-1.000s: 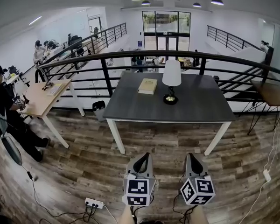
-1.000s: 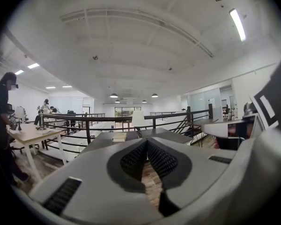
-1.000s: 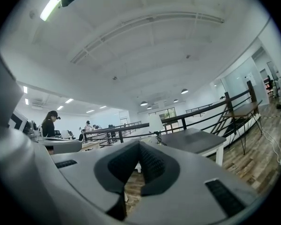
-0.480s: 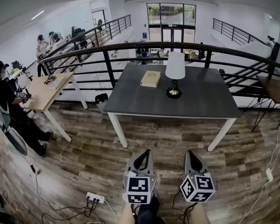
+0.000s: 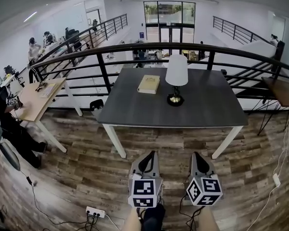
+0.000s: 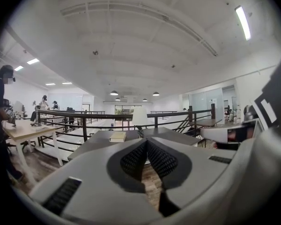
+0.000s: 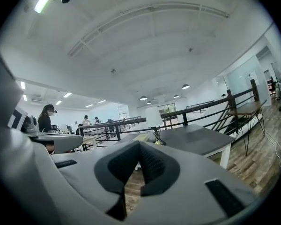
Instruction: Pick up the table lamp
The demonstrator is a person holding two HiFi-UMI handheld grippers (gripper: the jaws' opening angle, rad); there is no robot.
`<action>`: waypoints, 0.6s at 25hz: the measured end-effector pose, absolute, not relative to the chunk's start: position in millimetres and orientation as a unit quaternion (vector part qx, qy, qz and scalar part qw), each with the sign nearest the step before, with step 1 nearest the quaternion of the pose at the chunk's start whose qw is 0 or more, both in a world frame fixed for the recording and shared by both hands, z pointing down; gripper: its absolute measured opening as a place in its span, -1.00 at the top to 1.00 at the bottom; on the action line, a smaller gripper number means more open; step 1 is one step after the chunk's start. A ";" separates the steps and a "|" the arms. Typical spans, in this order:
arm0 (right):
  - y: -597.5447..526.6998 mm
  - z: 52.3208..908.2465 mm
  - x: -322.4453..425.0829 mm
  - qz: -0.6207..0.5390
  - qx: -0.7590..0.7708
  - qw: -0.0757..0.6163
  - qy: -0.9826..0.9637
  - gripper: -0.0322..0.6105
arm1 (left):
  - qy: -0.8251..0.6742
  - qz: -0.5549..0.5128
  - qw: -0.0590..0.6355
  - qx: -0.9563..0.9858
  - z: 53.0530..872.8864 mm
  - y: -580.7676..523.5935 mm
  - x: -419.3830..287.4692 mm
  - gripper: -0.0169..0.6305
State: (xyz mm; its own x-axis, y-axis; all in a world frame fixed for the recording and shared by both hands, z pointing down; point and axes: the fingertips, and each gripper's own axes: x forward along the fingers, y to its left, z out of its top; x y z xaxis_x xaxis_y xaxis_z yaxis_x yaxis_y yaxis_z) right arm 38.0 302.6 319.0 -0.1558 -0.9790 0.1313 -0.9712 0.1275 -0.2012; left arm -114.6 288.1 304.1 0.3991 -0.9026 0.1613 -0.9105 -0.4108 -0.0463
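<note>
Nothing lifted yet: the white-shaded, brass-based table lamp [image 5: 176, 78] stands on the dark grey table [image 5: 135, 110], well apart from the left gripper [image 5: 148, 154] and right gripper [image 5: 197, 154], both closed and empty

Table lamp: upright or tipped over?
Upright. The table lamp stands on its round base on the grey table, white shade on top, stem vertical.

Head view looks steeply down, both gripper views nearly level; all share the far table [image 5: 135, 109]
</note>
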 end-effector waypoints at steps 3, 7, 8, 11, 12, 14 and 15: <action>272.6 319.6 33.1 -0.122 -0.652 0.012 0.748 0.86 | -0.541 0.078 0.029 0.837 304.4 255.6 -117.0 0.91; 230.8 319.1 29.7 -0.119 -0.654 0.006 0.747 0.86 | -0.544 0.071 0.034 0.835 302.2 211.5 -120.4 0.91; 219.5 317.7 30.1 -0.118 -0.655 0.005 0.746 0.86 | -0.544 0.070 0.036 0.835 301.5 200.0 -120.7 0.91; 188.0 314.0 32.3 -0.115 -0.662 0.006 0.741 0.86 | -0.543 0.069 0.033 0.836 298.2 166.3 -122.2 0.91; 178.4 313.5 32.9 -0.114 -0.665 0.007 0.738 0.86 | -0.544 0.067 0.031 0.836 296.9 155.5 -123.2 0.91; 160.4 314.5 33.3 -0.115 -0.671 0.008 0.733 0.86 | -0.546 0.066 0.028 0.835 295.0 136.4 -125.1 0.91; 152.6 315.4 33.1 -0.116 -0.673 0.008 0.730 0.86 | -0.546 0.067 0.026 0.834 294.9 128.7 -125.5 0.91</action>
State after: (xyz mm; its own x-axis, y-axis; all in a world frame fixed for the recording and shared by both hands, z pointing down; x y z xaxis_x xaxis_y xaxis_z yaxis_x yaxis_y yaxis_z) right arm 33.1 152.6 315.4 -0.0942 -0.9850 0.1444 -0.9811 0.0672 -0.1813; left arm -125.5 128.7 294.9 0.3941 -0.9084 0.1399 -0.9154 -0.4016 -0.0290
